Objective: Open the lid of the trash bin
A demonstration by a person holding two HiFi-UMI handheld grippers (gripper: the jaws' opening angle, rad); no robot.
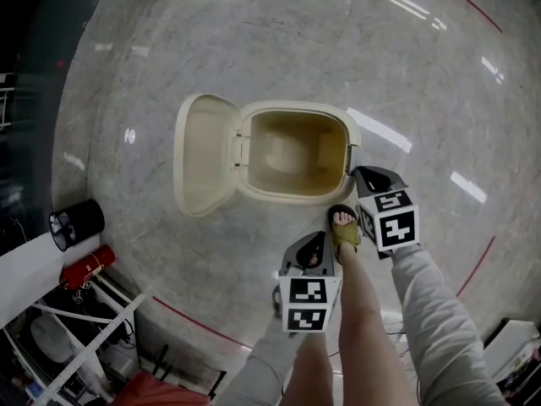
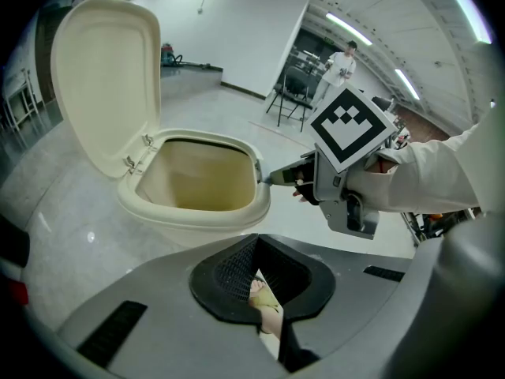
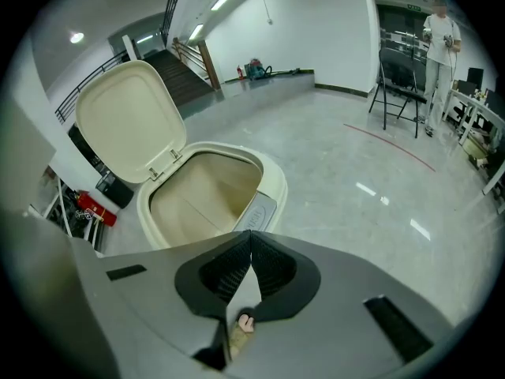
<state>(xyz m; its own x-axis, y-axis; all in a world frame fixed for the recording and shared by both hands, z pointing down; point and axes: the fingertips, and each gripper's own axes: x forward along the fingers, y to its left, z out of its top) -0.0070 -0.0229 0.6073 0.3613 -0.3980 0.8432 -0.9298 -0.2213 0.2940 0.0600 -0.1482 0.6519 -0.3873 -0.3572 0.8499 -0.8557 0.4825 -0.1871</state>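
Observation:
The cream trash bin (image 1: 296,194) stands on the marble floor with its lid (image 1: 205,152) swung fully open to the left; the inside looks bare. In the left gripper view the lid (image 2: 106,77) stands upright behind the bin's rim (image 2: 197,212). My right gripper (image 1: 365,173) is shut, its tips at the bin's right rim, by the grey push panel (image 3: 256,210). It shows from the side as the right gripper (image 2: 270,178). My left gripper (image 1: 314,238) is shut on nothing and sits nearer to me, short of the bin. Both grippers' jaws meet at their tips.
A person's foot in a sandal (image 1: 344,227) stands between the grippers, just before the bin. A black cylinder (image 1: 76,224), a red extinguisher (image 1: 87,267) and a white rack (image 1: 80,345) are at the lower left. A person (image 3: 440,30) and folding chair (image 3: 398,77) are far behind.

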